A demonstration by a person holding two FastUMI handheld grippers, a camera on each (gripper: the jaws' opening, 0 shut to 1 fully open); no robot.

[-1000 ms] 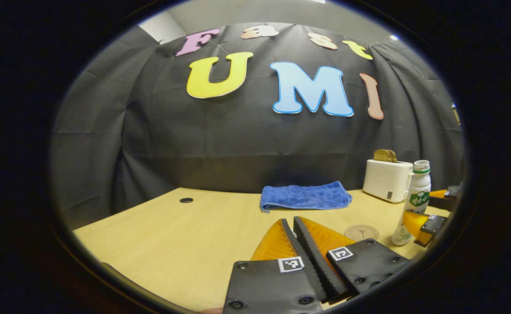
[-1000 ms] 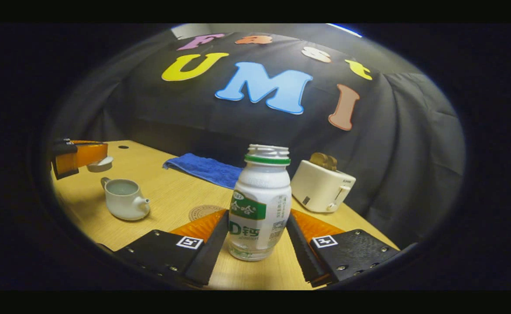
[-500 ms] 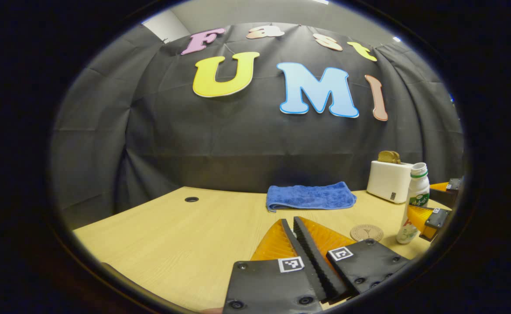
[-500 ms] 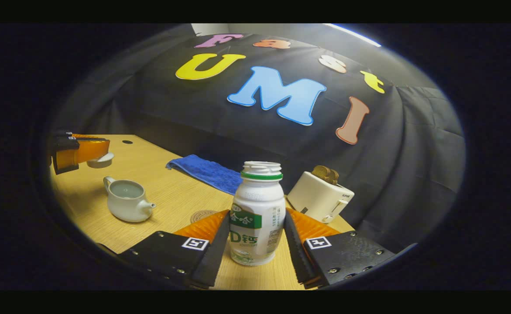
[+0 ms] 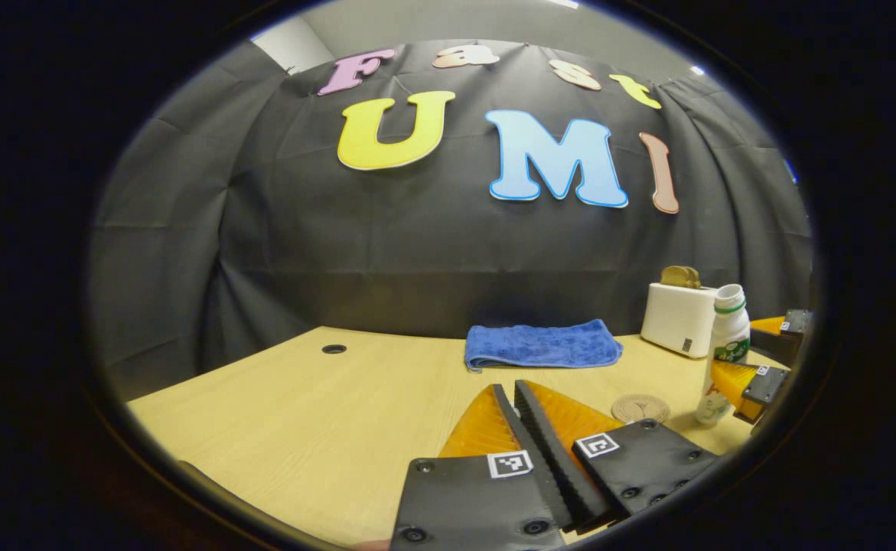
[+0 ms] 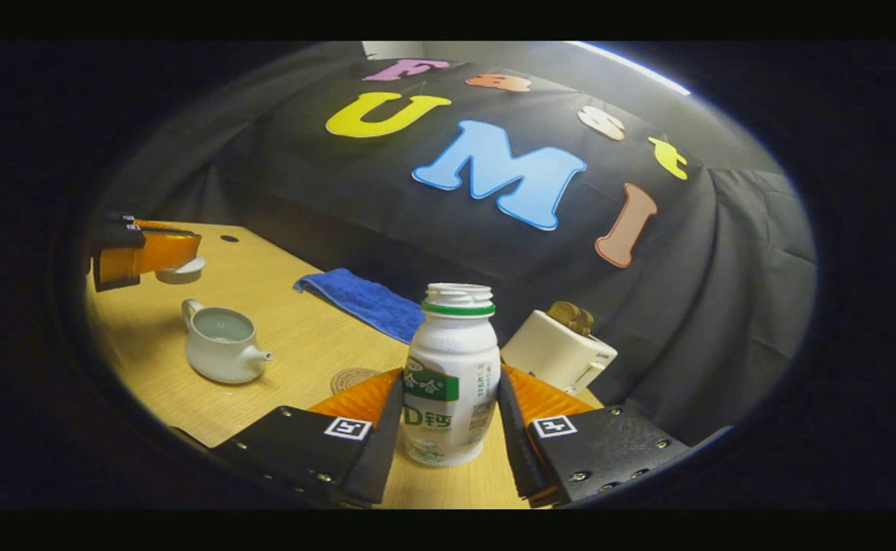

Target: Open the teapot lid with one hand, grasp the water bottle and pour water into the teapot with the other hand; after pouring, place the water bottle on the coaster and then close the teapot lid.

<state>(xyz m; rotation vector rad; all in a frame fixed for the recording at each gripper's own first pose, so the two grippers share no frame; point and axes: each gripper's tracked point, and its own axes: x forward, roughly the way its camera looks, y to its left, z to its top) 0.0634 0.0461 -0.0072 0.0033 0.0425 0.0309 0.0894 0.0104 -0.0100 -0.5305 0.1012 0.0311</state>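
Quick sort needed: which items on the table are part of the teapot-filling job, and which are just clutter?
Job items: teapot, open; its lid, held in the left gripper; water bottle, uncapped, between the right gripper's fingers; coaster.

Clutter: blue towel; white toaster with bread in it; wooden table itself.

Worktop seen as pale matt wood grain; towel fluffy cloth; teapot glossy glazed ceramic; bottle smooth plastic, paper-like label.
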